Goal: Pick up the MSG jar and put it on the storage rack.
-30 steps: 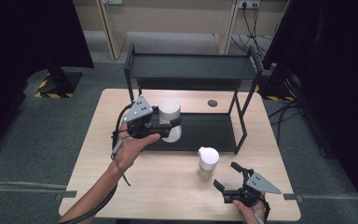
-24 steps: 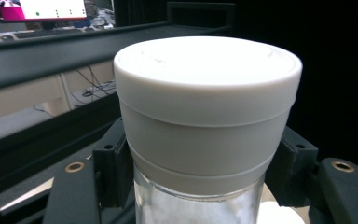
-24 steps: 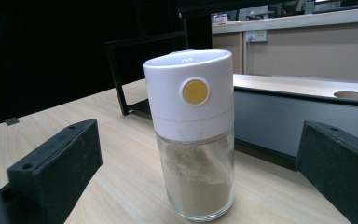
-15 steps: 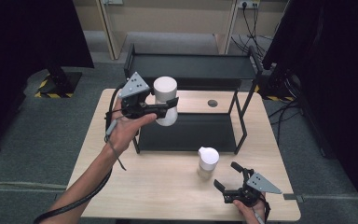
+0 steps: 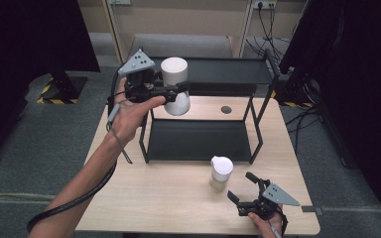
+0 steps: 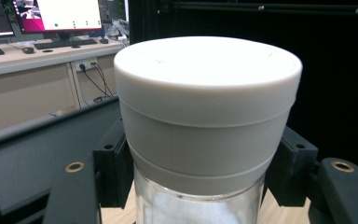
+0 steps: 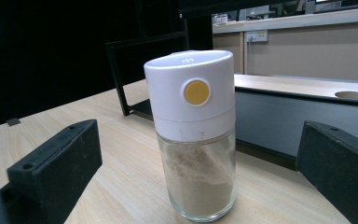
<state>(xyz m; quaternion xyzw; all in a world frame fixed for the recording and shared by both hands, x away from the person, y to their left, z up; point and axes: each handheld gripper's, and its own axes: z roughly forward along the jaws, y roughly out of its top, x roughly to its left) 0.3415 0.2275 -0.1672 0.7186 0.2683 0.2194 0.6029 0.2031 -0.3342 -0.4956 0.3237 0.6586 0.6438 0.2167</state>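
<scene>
The left gripper (image 5: 171,91) clamps jar 1 (image 5: 174,84) beside the rack's (image 5: 228,74) top shelf, unplaced; jar 2 (image 5: 222,171) waits on the table (image 5: 178,198) before the wide-open, empty right gripper (image 5: 242,187).

Grey floor (image 5: 39,144), black curtains (image 5: 30,34)

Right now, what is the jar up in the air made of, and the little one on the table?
The lifted jar: likely matte white plastic lid, clear shiny glass-like body. The small shaker: see-through glass or plastic holding tan powder, smooth white plastic cap.
</scene>
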